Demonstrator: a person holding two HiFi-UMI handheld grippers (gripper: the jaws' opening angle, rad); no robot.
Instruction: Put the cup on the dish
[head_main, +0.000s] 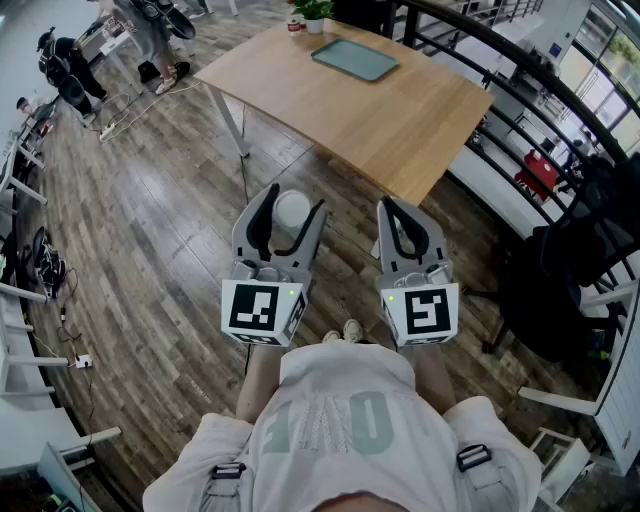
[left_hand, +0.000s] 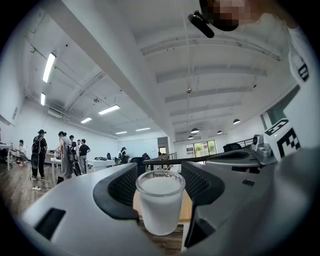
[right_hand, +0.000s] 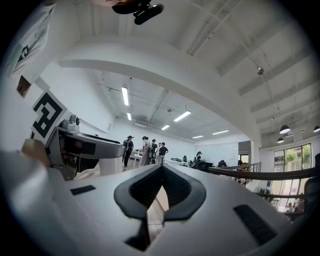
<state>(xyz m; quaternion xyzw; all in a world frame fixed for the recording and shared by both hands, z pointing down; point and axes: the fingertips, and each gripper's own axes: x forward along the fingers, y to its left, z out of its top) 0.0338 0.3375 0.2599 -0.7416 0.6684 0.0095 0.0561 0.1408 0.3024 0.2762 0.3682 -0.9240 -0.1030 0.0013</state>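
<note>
Nearest to the camera is the person's pale shirt (head_main: 330, 420), and just beyond it are the two grippers, held side by side over the wooden floor (head_main: 150, 250). The left gripper (head_main: 293, 202) has its jaws wide and pressed on both sides of the cup (left_hand: 160, 200), a white frosted one, upright and carried in the air. The right gripper (head_main: 393, 206) has its jaws together, with nothing between them.

The dish (head_main: 355, 58), flat and grey-green, lies well apart from us, near the far edge of the table (head_main: 420, 120). I judge that the step in hand is the carrying. Next I must approach the table, bring the cup over the dish, lower it level, and only then let the jaws part.
</note>
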